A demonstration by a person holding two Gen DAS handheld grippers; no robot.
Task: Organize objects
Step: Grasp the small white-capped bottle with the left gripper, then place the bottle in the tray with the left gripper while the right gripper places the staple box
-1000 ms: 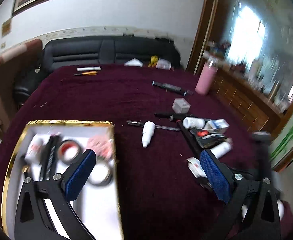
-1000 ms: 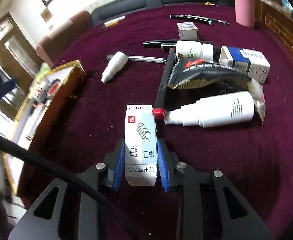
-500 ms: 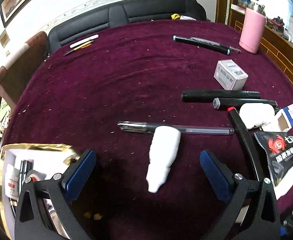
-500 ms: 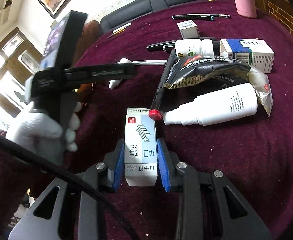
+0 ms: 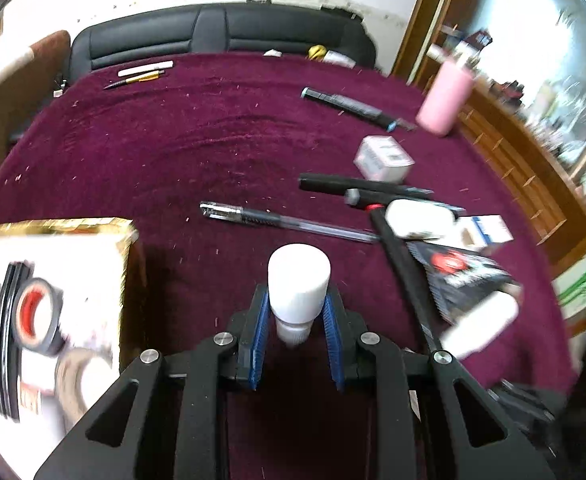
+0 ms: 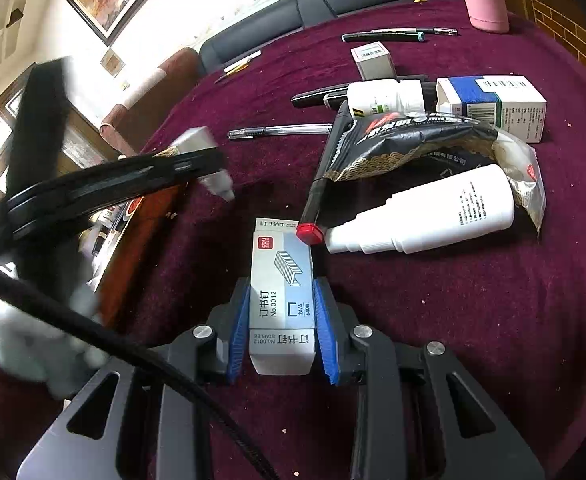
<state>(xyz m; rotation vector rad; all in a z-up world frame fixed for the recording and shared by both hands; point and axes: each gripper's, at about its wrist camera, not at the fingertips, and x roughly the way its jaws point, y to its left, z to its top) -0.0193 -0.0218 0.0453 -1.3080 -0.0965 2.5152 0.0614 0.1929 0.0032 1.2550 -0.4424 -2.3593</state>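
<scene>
My left gripper (image 5: 296,304) is shut on a small white bottle (image 5: 299,280) and holds it above the maroon tablecloth, just right of the gold-rimmed white tray (image 5: 125,227). The tray holds tape rolls (image 5: 33,312) and other small items. My right gripper (image 6: 281,308) is shut on a grey staples box (image 6: 281,280) that lies on the cloth. In the right wrist view the left gripper (image 6: 213,172) with its bottle hangs at the left, over the tray's edge (image 6: 149,216).
On the cloth lie a clear pen (image 5: 289,222), black markers (image 5: 365,186), a red-capped marker (image 6: 321,184), a black snack bag (image 6: 413,140), a white spray bottle (image 6: 425,216), a blue-white box (image 6: 493,100), a small grey box (image 5: 383,158) and a pink bottle (image 5: 445,98).
My left gripper has closed on the small white bottle and lifted it off the cloth toward the tray. My right gripper stays shut on the staples box.
</scene>
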